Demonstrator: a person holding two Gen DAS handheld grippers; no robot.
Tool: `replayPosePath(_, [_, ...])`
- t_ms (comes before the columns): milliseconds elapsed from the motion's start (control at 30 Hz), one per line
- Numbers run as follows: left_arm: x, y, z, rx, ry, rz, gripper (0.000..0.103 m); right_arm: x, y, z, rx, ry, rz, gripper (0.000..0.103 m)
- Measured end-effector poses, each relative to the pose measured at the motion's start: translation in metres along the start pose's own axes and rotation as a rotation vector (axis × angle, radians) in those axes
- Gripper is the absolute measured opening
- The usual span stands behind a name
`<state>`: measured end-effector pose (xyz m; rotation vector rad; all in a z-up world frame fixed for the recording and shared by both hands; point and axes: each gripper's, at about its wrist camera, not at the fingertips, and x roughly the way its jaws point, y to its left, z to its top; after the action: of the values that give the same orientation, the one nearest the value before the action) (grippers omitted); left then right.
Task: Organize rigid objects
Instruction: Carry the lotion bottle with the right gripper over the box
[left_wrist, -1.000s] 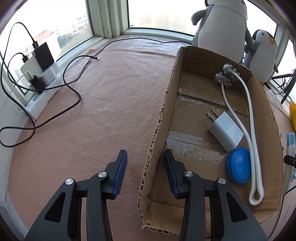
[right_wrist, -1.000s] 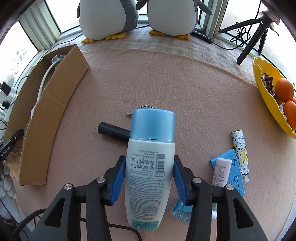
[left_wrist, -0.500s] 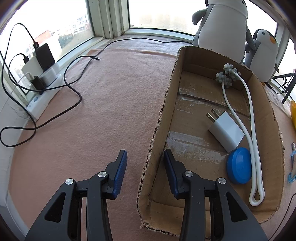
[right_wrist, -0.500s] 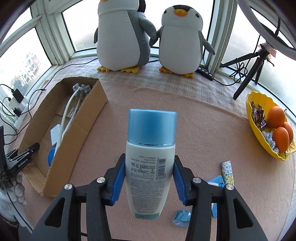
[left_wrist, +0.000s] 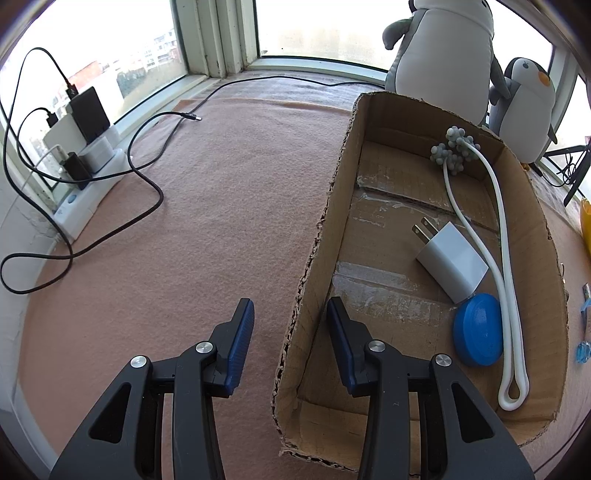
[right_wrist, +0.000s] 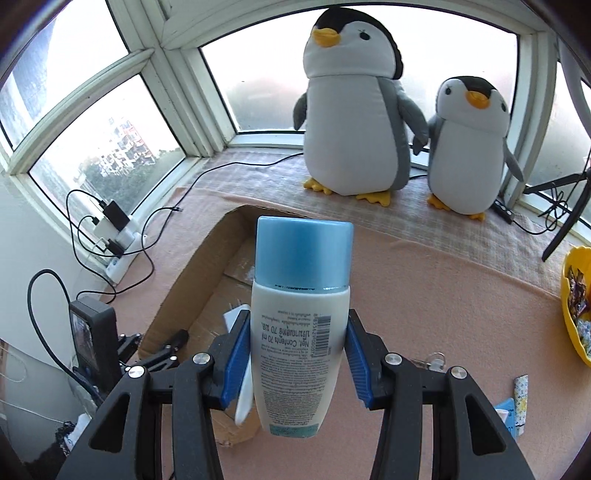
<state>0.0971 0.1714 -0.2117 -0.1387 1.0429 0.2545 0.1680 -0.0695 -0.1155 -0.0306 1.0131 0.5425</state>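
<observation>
My right gripper is shut on a white lotion bottle with a light blue cap, held in the air above the near end of the cardboard box. My left gripper is open, one finger outside and one inside the box's left wall. In the box lie a white plug adapter, a blue round lid and a white looped cord with a grey knobbly end.
Two plush penguins stand by the window behind the box. A power strip with chargers and black cables lies at the left. A yellow bowl of snacks is at the right. Small items lie on the pink mat.
My right gripper has lifted the bottle off the mat and carried it left, over the box. The left gripper has stayed put.
</observation>
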Motion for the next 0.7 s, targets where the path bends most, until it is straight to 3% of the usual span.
replayPosePath(367, [0.0,0.001,0.001,-0.002,0.0,0.0,0.039,0.055,0.05,0.005,-0.017,0.096,0.13,0.044])
replayPosePath(700, [0.0,0.001,0.002,-0.002,0.0,0.0,0.039,0.084,0.072,-0.004,-0.049,0.145,0.149,0.045])
